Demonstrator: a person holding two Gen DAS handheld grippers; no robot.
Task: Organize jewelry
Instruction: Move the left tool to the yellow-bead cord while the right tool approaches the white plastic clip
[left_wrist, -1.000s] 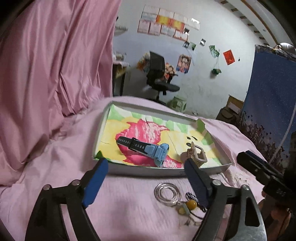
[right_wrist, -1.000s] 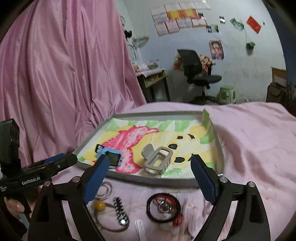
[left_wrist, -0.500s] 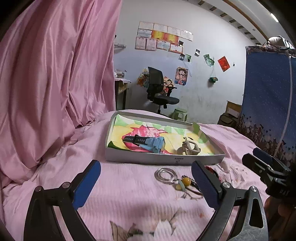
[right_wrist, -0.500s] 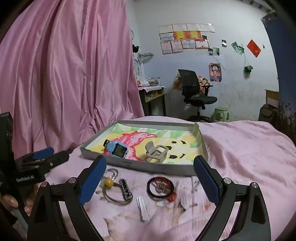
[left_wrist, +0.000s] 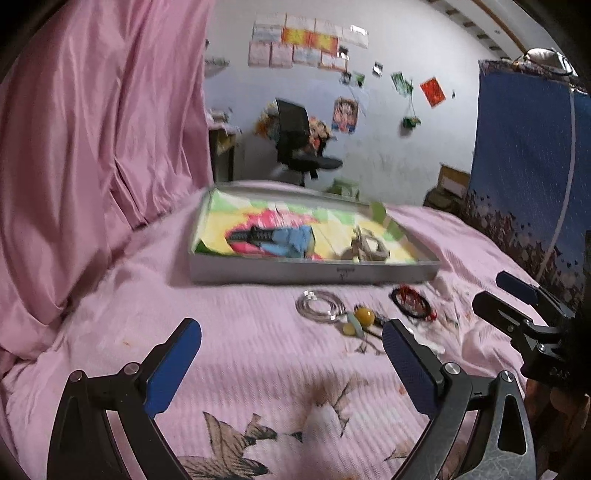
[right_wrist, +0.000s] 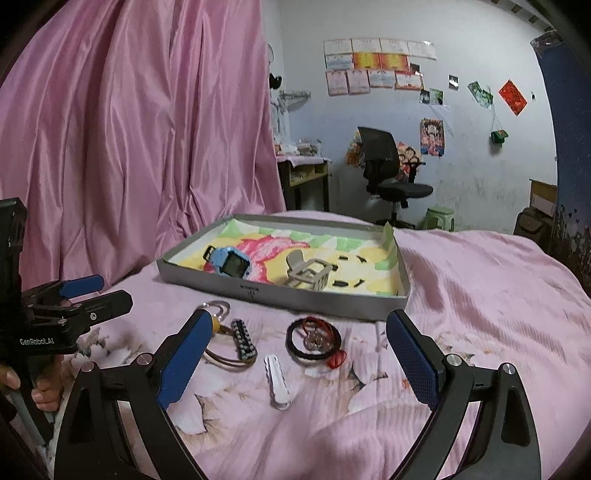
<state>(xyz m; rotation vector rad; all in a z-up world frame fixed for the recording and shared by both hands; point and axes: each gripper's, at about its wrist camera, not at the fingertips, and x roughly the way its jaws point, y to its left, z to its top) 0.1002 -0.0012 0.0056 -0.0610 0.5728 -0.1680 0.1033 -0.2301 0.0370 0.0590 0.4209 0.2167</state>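
- left tool (left_wrist: 291, 356): jaws wide apart, nothing between the blue pads, hovering over the pink bedspread (left_wrist: 229, 354) short of the tray; also seen from the right wrist at far left (right_wrist: 92, 295), hand on its grip
- right tool (right_wrist: 299, 354): jaws wide apart, holding nothing, above the loose pieces on the bed; shows at the right edge of the left view (left_wrist: 517, 295)
- grey tray (right_wrist: 280, 297) sits on the bed, lined with a bright pink/yellow/green paper sheet
- in tray: blue smartwatch (right_wrist: 231, 264) on the left side, beige watch (right_wrist: 308, 275) standing on its strap near the middle; the two are apart
- left wrist view is motion-blurred, but both watches are still readable there: blue one (left_wrist: 291, 240), beige one (left_wrist: 369, 249)
- loose on the bed in front of the tray, none touching it:
- silver ring bangle (left_wrist: 319, 312), partly hidden behind the right tool's left finger in the right view
- yellow bead (left_wrist: 364, 315) on a brown cord loop (right_wrist: 225, 360)
- black beaded strip (right_wrist: 243, 339) lying across that cord
- black hair tie (right_wrist: 314, 339) with red cord (right_wrist: 336, 360) and a small metal piece inside it
- white wavy hair clip (right_wrist: 277, 380), nearest the right tool, between its fingers in frame
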